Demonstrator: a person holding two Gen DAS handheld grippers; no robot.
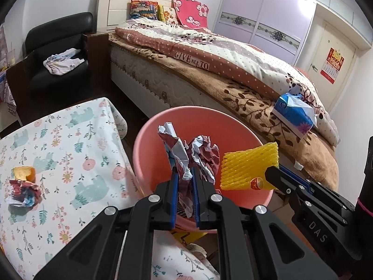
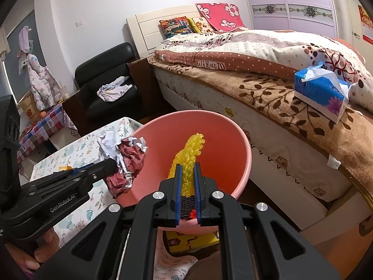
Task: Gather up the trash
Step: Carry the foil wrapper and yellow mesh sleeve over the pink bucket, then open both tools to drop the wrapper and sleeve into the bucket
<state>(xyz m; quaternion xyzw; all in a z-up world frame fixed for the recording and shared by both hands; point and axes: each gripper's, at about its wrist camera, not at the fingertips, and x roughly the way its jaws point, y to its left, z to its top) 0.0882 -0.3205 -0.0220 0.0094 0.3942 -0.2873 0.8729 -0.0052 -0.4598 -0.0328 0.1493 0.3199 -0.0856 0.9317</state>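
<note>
Two pieces of trash hang over my pink bin (image 1: pixel 163 126), one clamped in each gripper.

My left gripper (image 1: pixel 185 172) pinches a crumpled red-and-white paper wad (image 1: pixel 198 154) between its blue pads, holding it above the bin's open mouth near the rim on the table side. My right gripper (image 2: pixel 188 170) is clenched on a yellow foam net (image 2: pixel 188 156), which stands up from the jaws over the bin's inside; the two grippers sit just beside each other. The bin stands on the floor between the table with the flowered cloth (image 1: pixel 70 140) and the bed (image 1: pixel 186 70). On the table lie another crumpled paper ball (image 1: pixel 23 192) and an orange scrap (image 1: pixel 24 173) touching it. A blue tissue pack (image 2: pixel 322 93) rests on the bed's brown blanket, well apart from the bin.
</note>
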